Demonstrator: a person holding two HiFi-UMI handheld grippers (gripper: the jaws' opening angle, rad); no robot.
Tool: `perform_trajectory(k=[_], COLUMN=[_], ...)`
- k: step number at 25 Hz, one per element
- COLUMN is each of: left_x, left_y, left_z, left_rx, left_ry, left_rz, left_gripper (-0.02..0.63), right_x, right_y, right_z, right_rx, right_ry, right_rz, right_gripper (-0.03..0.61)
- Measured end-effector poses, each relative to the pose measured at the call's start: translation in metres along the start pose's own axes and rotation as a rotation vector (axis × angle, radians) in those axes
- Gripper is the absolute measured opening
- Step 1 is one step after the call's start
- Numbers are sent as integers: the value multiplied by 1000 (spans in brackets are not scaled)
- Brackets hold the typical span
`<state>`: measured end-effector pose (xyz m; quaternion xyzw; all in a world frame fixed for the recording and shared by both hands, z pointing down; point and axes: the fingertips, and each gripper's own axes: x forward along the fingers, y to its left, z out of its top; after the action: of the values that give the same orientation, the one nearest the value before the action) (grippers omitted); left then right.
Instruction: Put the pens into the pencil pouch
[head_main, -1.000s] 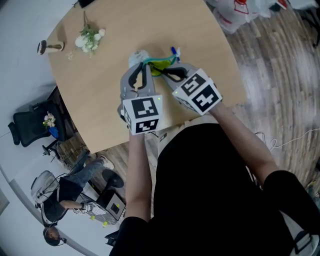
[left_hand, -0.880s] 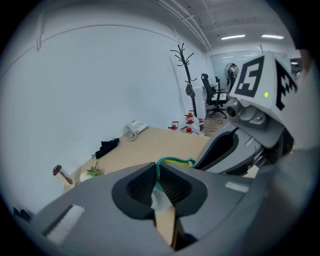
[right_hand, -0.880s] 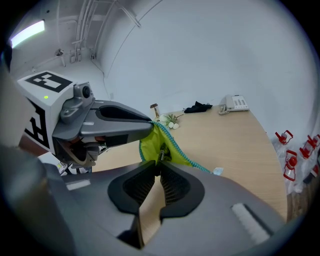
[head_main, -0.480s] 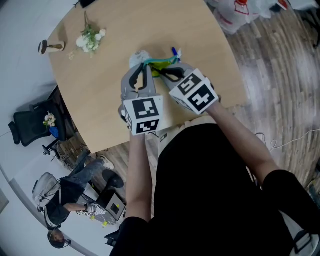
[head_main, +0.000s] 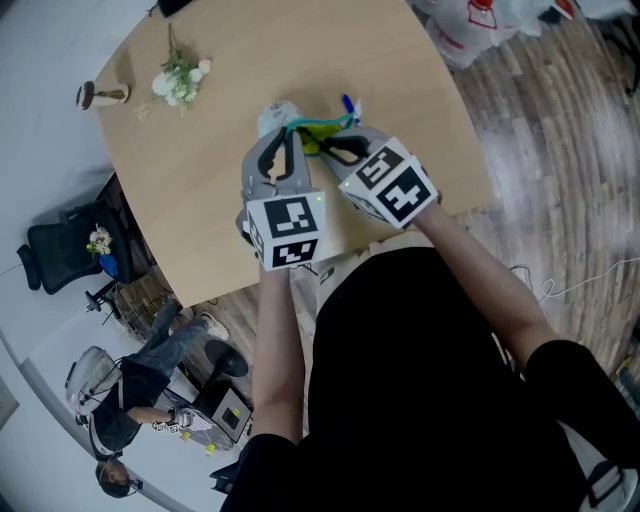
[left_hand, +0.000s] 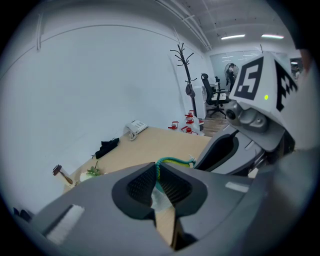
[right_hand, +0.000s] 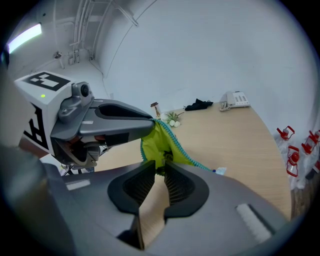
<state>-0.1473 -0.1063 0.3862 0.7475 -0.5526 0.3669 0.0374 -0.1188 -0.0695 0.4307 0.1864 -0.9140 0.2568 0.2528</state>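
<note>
**A:** What is the left gripper (left_hand: 157, 172) doing?

**B:** It is clenched. Its ribbed jaws pinch the teal zipper (right_hand: 182, 148) edge of the yellow-green fabric pencil pouch (right_hand: 159, 144), right at their tips.

**A:** And the right gripper (right_hand: 160, 167)?

**B:** It is grasping the same pouch. Its jaws are nearly together, with the low corner of the green fabric and a small dark bit caught between the tips.

**A:** So where is the pouch?

**B:** It hangs stretched between the two grippers. The left one holds the upper end and the right one the lower. It is just ahead of both sets of jaws and above the light wooden table (head_main: 215, 175). The zipper runs on past the right gripper's jaws and down to the tabletop.

**A:** Any pens in it?

**B:** I cannot tell. The fabric hides its inside.

**A:** What else is on the table?

**B:** A sprig of white flowers (head_main: 180, 78) lies well beyond the left gripper, off to its left. Far ahead of the right gripper, near the table's far edge, are a white desk telephone (right_hand: 236, 99) and a black cloth bundle (right_hand: 198, 104).
</note>
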Motion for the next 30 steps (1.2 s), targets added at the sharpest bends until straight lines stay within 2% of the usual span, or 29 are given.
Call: perform_trajectory(k=[17,30], left_x=[2,9], left_y=[4,7], left_z=[5,8], left_rx=[-2,0], left_ry=[-7,-1], left_rz=[4,4], left_gripper=[25,25], right_x=[-18,-23], right_y=[-8,-30], right_z=[-5,-38], right_rx=[14,57], right_ry=[-16,53], right_rz=[-23,-76], right_gripper=[46,46])
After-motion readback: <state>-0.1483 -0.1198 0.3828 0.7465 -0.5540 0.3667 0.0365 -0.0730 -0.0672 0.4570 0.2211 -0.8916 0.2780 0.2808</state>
